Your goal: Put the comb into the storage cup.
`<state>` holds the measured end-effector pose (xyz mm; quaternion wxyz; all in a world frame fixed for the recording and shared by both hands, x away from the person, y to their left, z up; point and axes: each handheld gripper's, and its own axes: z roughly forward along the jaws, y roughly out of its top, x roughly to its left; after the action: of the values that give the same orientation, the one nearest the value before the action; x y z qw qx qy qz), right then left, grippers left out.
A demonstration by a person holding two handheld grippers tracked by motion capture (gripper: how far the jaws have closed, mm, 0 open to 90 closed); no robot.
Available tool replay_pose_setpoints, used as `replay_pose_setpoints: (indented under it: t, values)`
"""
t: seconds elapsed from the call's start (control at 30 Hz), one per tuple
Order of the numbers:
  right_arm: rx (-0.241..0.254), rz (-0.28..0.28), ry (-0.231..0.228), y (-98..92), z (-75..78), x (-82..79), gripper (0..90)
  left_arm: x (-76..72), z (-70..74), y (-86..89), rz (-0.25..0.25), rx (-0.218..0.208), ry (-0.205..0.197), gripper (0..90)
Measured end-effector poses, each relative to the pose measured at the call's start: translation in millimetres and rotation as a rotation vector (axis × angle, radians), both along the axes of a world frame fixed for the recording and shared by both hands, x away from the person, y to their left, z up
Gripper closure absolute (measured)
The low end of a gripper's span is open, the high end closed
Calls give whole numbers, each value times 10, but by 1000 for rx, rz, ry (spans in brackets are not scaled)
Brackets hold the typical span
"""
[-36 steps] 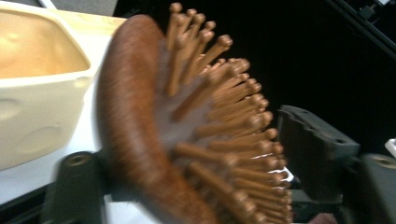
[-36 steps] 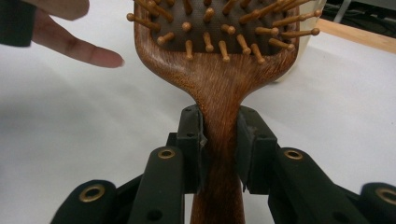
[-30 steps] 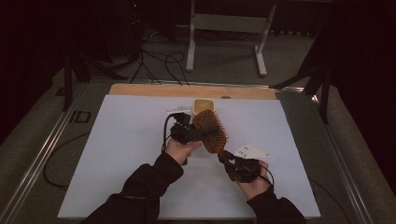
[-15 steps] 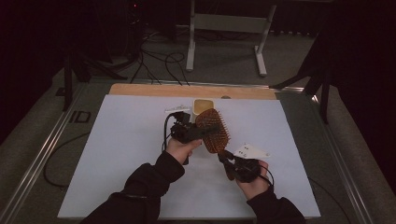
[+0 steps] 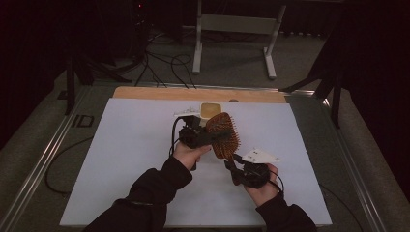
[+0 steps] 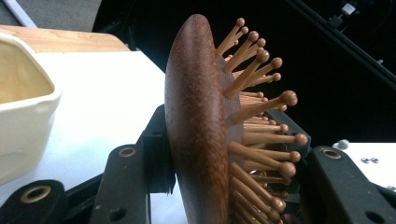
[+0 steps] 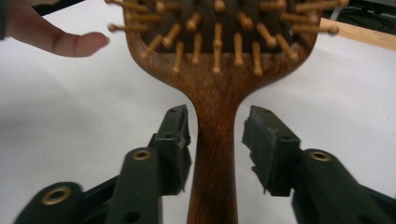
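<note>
The fingers point(image 6: 130, 182) of the left gripper point(image 5: 205, 136) are clenched on the head of a wooden hairbrush point(image 5: 222, 135); in the left gripper view we see one finger pressed against the smooth rounded back of the head and the other reaching in among the ball-tipped bristles point(image 6: 261, 116). The fingers point(image 7: 175, 140) of the right gripper point(image 5: 231, 163) stand released: in the right gripper view we see them on either side of the brush's handle point(image 7: 215, 158), the one at the left of that view just beside it, the other with a clear gap. In the high view we see the hairbrush held above the white sheet point(image 5: 125, 159) on the worktop point(image 5: 159, 93), near its middle, bristles facing up and toward the right, handle pointing down toward the right gripper. A cream container point(image 5: 211, 110) sits on the sheet just beyond the brush. A fingertip point(image 7: 70, 43) of the left hand point(image 5: 188, 154) shows near the brush head in the right gripper view.
</note>
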<state>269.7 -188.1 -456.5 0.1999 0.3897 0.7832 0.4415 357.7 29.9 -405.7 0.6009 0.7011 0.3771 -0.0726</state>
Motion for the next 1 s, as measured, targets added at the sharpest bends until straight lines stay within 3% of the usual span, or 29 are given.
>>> replay_pose_setpoints:
  t: [0.23, 0.47, 0.53, 0.67, 0.8, 1.0]
  values:
    - [33, 7, 11, -33, -14, 18, 414, 6, 69, 25, 5, 6, -26, 526]
    - [14, 43, 4, -26, -42, 11, 302, 16, 152, 61, 15, 11, -54, 526]
    - [28, 64, 19, -25, -49, 17, 264, 20, 176, 74, 22, 11, -61, 526]
    - [45, 88, 36, -46, -71, 32, 134, 37, 238, 107, 36, 21, -76, 526]
    - [59, 92, 47, -66, -83, 35, 94, 63, 309, 147, 50, 14, -85, 525]
    - [35, 62, 14, -108, -98, 35, 82, 106, 402, 196, 71, 21, -106, 525]
